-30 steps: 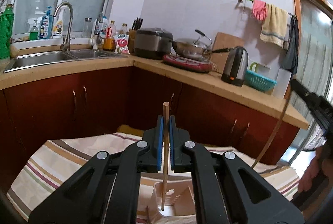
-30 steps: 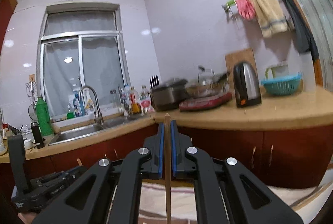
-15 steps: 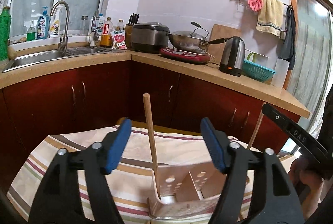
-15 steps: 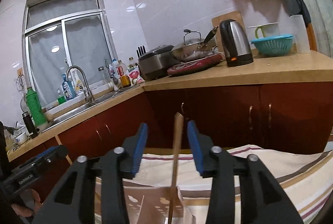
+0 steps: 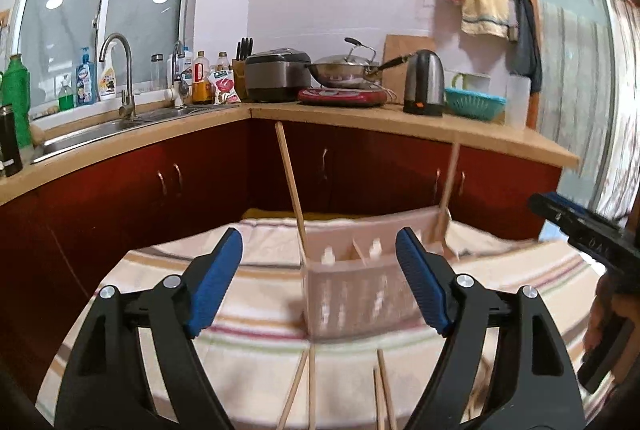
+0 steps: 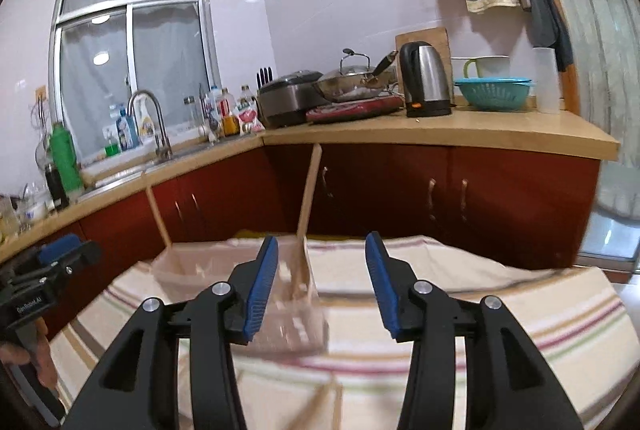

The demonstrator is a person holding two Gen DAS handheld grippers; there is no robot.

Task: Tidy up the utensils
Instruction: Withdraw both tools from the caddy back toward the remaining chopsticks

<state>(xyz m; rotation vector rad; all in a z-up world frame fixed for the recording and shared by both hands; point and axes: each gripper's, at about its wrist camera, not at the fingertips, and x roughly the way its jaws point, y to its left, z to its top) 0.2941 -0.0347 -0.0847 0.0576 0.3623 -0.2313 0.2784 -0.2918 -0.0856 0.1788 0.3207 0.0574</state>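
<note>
A pale pink utensil caddy (image 5: pixel 360 290) stands on a striped cloth (image 5: pixel 248 314). Two wooden chopsticks stand in it, one leaning at its left end (image 5: pixel 290 182) and one at its right end (image 5: pixel 448 186). Several more chopsticks (image 5: pixel 312 386) lie on the cloth in front of it. My left gripper (image 5: pixel 320 286) is open and empty, just short of the caddy. My right gripper (image 6: pixel 322 288) is open and empty, facing the caddy (image 6: pixel 280 294) with its two upright chopsticks (image 6: pixel 308 198). The left gripper also shows in the right wrist view (image 6: pixel 44 270).
Red-brown cabinets under a tan L-shaped counter (image 5: pixel 360 122) stand behind the table. On the counter are a sink with faucet (image 5: pixel 120 78), rice cooker (image 5: pixel 276 74), wok, kettle (image 5: pixel 424 82) and teal basket (image 5: pixel 474 102).
Both grippers were shut on a chopstick each, then opened and left them standing in the caddy. Both have drawn back from the caddy, jaws wide.
</note>
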